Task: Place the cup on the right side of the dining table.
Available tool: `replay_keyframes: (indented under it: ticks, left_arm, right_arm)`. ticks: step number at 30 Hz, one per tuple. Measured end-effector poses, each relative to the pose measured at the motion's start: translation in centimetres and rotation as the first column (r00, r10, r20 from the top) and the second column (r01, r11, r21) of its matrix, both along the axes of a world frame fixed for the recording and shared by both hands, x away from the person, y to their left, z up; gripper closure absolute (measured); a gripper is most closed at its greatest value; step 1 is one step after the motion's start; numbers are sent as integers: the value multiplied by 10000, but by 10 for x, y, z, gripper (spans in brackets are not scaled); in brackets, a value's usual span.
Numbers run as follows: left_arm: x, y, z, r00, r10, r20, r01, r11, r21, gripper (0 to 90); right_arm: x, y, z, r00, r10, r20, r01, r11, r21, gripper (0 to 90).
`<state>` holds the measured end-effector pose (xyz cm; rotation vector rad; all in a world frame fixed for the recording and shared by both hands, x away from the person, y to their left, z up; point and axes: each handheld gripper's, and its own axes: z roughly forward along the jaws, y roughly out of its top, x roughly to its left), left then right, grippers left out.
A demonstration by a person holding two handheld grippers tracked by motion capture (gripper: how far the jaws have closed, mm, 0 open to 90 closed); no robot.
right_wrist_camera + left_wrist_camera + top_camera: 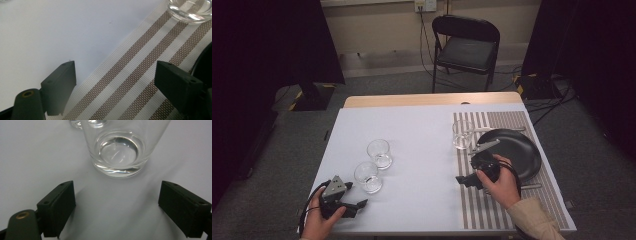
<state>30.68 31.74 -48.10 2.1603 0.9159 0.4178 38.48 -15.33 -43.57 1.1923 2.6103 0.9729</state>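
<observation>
Left gripper (117, 207) jaws wide, empty, nearest glass (117, 152) at 12 o'clock (untouched); right gripper (115, 87) wide, empty over placemat (130, 82).

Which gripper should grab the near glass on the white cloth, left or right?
Left. The left gripper sits open just short of the near glass, which lies centred ahead of its jaws. The right gripper is over the striped placemat, farther off.

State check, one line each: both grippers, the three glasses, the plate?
Left gripper: open, holding nothing, aimed at near glass.
Right gripper: open, holding nothing, over placemat.
Near glass: upright, empty.
Middle glass: upright, empty.
Placemat glass: upright, empty.
Black plate: flat on placemat, empty.
</observation>
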Motion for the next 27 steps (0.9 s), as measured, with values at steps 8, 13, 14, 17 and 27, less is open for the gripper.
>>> replay_keyframes:
  ticks: [8, 13, 14, 17, 27]
  left_arm:
    - [0, 0, 0, 10000, 0, 0, 0, 10000, 1, 133]
    - [0, 0, 0, 10000, 0, 0, 0, 10000, 0, 133]
    - [0, 0, 0, 10000, 0, 0, 0, 10000, 0, 133]
    - [0, 0, 0, 10000, -1, -2, 1, 10000, 1, 133]
    - [0, 0, 0, 10000, 2, 5, -2, 10000, 3, 133]
  right_arm:
    - [-2, -1, -4, 10000, 60, -27, -60, 10000, -46, 168]
    - [-4, -2, -7, 10000, 63, -18, -64, 10000, -42, 168]
    - [-4, -2, -7, 10000, 63, -18, -64, 10000, -42, 168]
    - [-5, -3, -8, 9999, 140, -61, -140, 9999, -5, 166]
    - [-9, -6, -12, 9997, 205, -151, -205, 9998, 62, 167]
